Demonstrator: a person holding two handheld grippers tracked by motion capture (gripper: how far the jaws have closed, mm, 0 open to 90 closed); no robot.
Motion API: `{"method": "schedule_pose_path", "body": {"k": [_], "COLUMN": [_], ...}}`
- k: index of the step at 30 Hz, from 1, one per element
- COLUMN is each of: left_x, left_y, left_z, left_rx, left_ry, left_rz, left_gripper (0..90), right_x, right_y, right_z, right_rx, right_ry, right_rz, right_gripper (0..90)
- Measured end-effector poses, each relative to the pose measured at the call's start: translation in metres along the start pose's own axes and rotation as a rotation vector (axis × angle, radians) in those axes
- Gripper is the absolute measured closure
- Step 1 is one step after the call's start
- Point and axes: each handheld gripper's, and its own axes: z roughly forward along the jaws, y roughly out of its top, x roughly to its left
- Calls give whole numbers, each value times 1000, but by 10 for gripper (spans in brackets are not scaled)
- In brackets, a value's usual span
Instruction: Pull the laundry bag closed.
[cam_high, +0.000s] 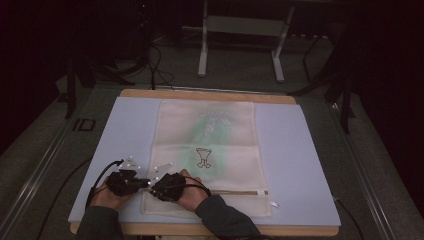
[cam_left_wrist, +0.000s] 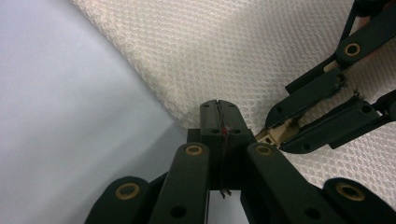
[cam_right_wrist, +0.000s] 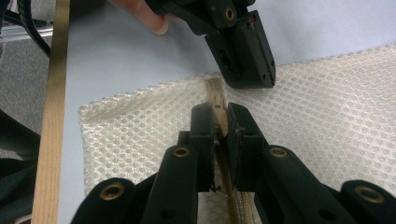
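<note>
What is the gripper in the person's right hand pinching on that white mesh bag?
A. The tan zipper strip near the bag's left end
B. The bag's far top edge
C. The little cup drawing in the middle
A: in the right gripper view the right gripper is shut on the tan zipper strip of the mesh bag, close to the bag's end.

One mesh laundry bag (cam_high: 206, 150), one zipper (cam_high: 235, 192) along it. Two grippers: left (cam_high: 142, 183), right (cam_high: 156, 189). One blue mat (cam_high: 300, 165), one wooden table (cam_high: 210, 94).

High view overhead; tongs views close, share mesh bag (cam_high: 206, 150).
</note>
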Motion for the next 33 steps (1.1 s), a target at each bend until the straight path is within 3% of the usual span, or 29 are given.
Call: {"method": "schedule_pose_path", "body": {"k": [23, 33], "left_x": [1, 1], "left_y": [1, 1], "left_z": [0, 0], "left_rx": [2, 2], "left_ry": [-11, -11], "left_rz": [8, 6], "left_gripper": [897, 897], "right_x": [5, 7], "right_y": [3, 1], "right_z": [-7, -13], "right_rx": [63, 80], "right_ry": [-29, -31], "right_rz": [-57, -59], "right_gripper": [822, 822]}}
